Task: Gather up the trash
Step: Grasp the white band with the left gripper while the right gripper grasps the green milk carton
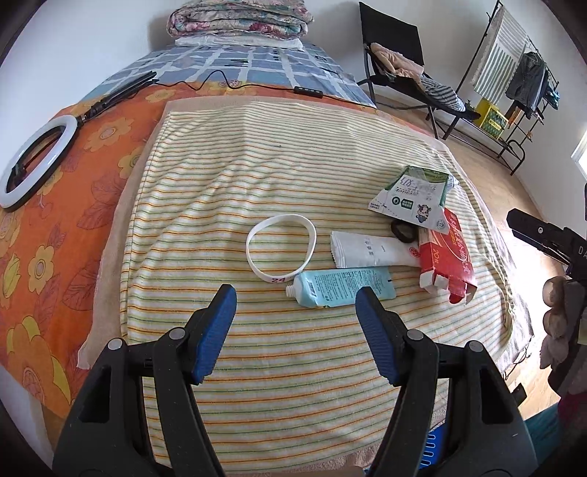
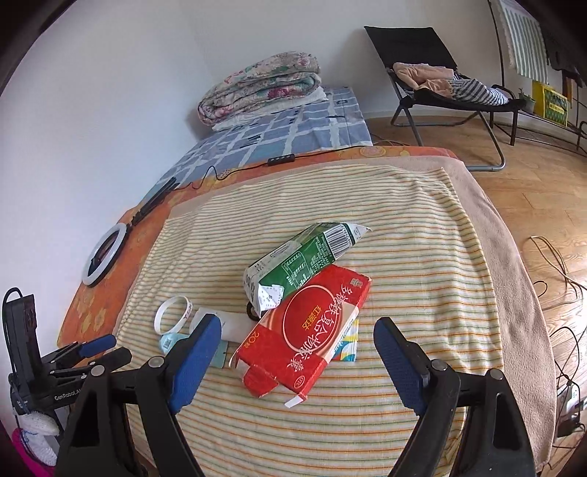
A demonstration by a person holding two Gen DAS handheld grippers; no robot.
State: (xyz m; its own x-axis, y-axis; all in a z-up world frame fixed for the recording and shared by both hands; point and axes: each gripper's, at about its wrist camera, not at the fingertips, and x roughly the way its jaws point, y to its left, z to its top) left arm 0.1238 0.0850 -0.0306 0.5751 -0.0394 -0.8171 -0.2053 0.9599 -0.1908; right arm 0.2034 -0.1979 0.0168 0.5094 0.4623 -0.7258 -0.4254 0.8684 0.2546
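Note:
Trash lies on a striped towel (image 1: 256,176) on the bed. A light-blue tube (image 1: 341,286), a white tube (image 1: 374,251), a red carton (image 1: 445,257), a green-white milk carton (image 1: 414,198), a black hair tie (image 1: 403,232) and a white wristband (image 1: 280,247) lie together. My left gripper (image 1: 295,295) is open, just short of the blue tube. My right gripper (image 2: 297,328) is open, with its fingers on either side of the red carton (image 2: 308,326). The milk carton (image 2: 301,260) leans on the red one. The wristband (image 2: 172,315) and white tube (image 2: 234,324) lie left of it.
A ring light (image 1: 35,161) with its cable lies on the orange sheet (image 1: 47,235) at left. Folded quilts (image 1: 238,18) sit at the bed's head. A folding chair (image 2: 440,73) with clothes and a drying rack (image 1: 513,73) stand on the wood floor at right.

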